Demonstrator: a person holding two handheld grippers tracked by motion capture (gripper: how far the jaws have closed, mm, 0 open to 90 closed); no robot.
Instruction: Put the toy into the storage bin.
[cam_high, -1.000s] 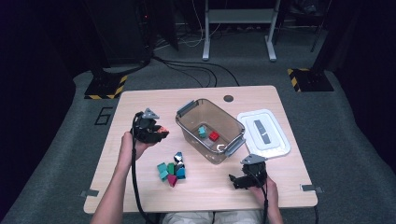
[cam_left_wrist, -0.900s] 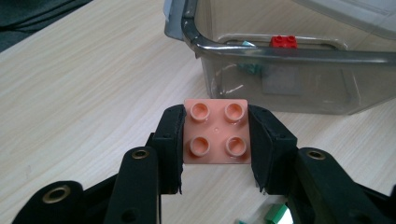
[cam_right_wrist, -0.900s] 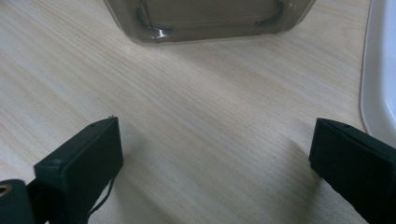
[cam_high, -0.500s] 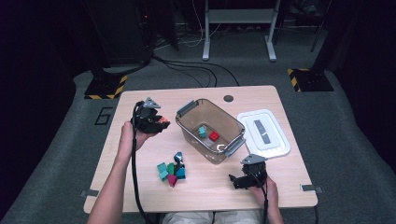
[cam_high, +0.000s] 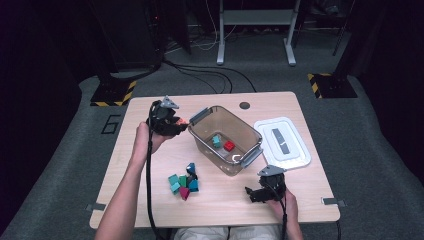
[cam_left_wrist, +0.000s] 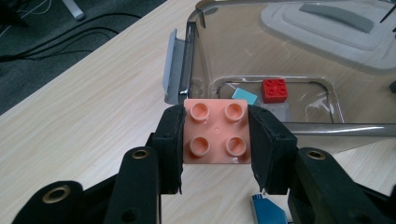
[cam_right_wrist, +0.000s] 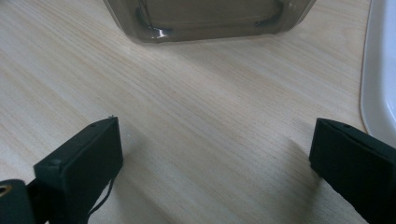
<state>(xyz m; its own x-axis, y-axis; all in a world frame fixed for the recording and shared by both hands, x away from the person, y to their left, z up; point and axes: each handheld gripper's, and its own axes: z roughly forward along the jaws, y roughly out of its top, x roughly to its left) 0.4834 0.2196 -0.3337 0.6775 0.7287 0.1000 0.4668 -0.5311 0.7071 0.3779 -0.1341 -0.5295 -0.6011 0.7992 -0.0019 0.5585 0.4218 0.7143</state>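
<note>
The left gripper (cam_left_wrist: 215, 140) clamps a square salmon-pink four-stud plastic brick (cam_left_wrist: 216, 132), studs facing its camera, no longer axis, held beside the clear plastic bin's (cam_high: 201, 137) left end. The right gripper (cam_right_wrist: 217, 163) stands apart near the table's (cam_high: 150, 165) front edge.

The high view looks forward and down over the whole worktop (cam_high: 150, 150) from the person's side. The left gripper view sits close, facing the clear bin (cam_left_wrist: 289, 56). The right gripper view skims low, close to that bin's (cam_right_wrist: 205, 18) wall.
</note>
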